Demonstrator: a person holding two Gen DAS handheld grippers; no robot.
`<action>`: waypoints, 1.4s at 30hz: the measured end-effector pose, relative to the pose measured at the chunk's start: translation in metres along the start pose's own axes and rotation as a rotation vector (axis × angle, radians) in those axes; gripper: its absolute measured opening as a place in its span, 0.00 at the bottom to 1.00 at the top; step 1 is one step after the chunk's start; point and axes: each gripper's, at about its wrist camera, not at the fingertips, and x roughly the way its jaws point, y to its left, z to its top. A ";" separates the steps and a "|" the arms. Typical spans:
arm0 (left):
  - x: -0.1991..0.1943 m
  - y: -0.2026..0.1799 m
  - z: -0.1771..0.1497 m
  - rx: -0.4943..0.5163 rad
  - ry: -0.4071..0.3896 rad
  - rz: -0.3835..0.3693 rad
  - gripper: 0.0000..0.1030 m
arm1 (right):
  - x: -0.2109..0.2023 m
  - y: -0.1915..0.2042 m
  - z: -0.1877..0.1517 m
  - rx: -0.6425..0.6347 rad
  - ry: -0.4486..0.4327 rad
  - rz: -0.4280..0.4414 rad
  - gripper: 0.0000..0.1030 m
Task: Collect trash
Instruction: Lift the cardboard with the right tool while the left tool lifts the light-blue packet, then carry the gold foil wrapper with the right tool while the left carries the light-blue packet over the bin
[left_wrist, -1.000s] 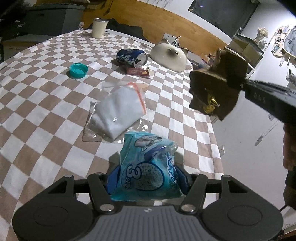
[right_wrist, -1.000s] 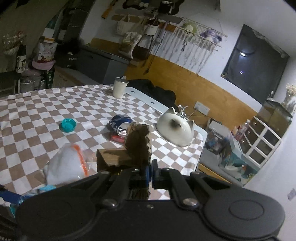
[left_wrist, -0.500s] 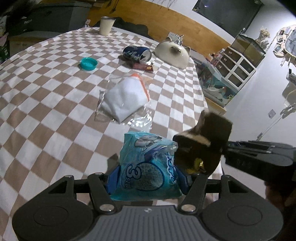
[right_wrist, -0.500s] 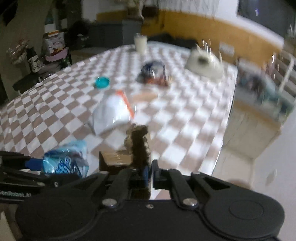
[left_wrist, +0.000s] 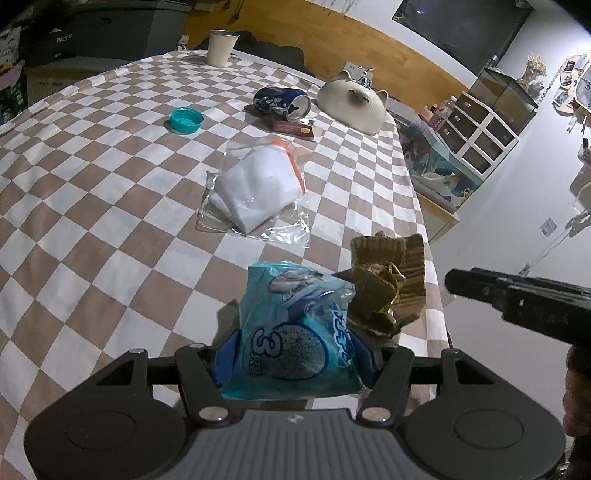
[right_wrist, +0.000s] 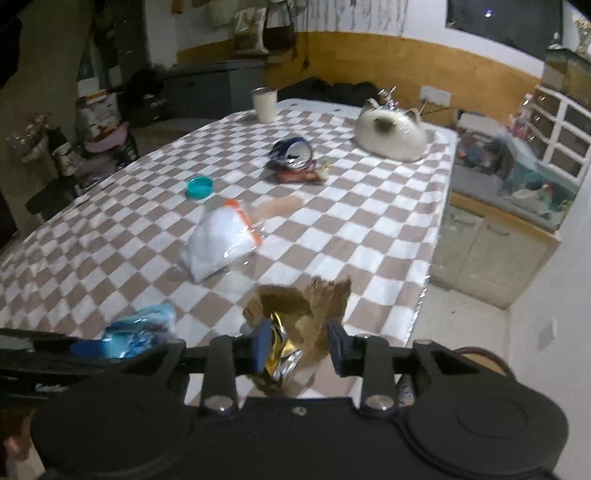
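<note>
Left wrist view: left gripper (left_wrist: 293, 363) clamped on blue snack bag (left_wrist: 291, 332), pads pressing both sides, bag upright between fingers above the checkered tablecloth (left_wrist: 92, 221). Crumpled brown cardboard scrap (left_wrist: 388, 284) with a bit of gold foil wrapper (left_wrist: 391, 291) touching the bag's upper right corner, at the bag mouth. Right gripper (left_wrist: 454, 286) coming in from the right edge, tips just beside the cardboard, not on it in this view.

Right wrist view: right gripper (right_wrist: 297, 345) jaws just been opening, now a narrow gap; cardboard scrap (right_wrist: 299, 302) and foil wrapper (right_wrist: 280, 350) sitting loose between the blue pads (right_wrist: 263, 345), right pad clear of them, left pad close, contact not certain. Blue bag (right_wrist: 140, 328) low left, in the left gripper.

Further up the table: clear zip bag with white contents (left_wrist: 258, 188) lying flat mid-table, teal cap (left_wrist: 186, 120) to its left, crushed blue can (left_wrist: 282, 103) on its side over a dark red wrapper (left_wrist: 293, 127), cat-shaped ceramic piece (left_wrist: 351, 103) near right edge, cream cup (left_wrist: 221, 47) at far end.
</note>
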 end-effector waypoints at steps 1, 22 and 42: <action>0.000 -0.001 0.000 0.001 0.001 -0.001 0.61 | 0.003 0.000 0.000 0.001 0.012 0.004 0.32; 0.010 -0.001 0.008 0.007 0.018 0.002 0.61 | 0.070 -0.007 0.023 0.198 0.135 0.050 0.24; 0.008 -0.004 0.012 0.018 0.002 0.002 0.61 | 0.065 -0.014 0.011 0.182 0.158 0.023 0.15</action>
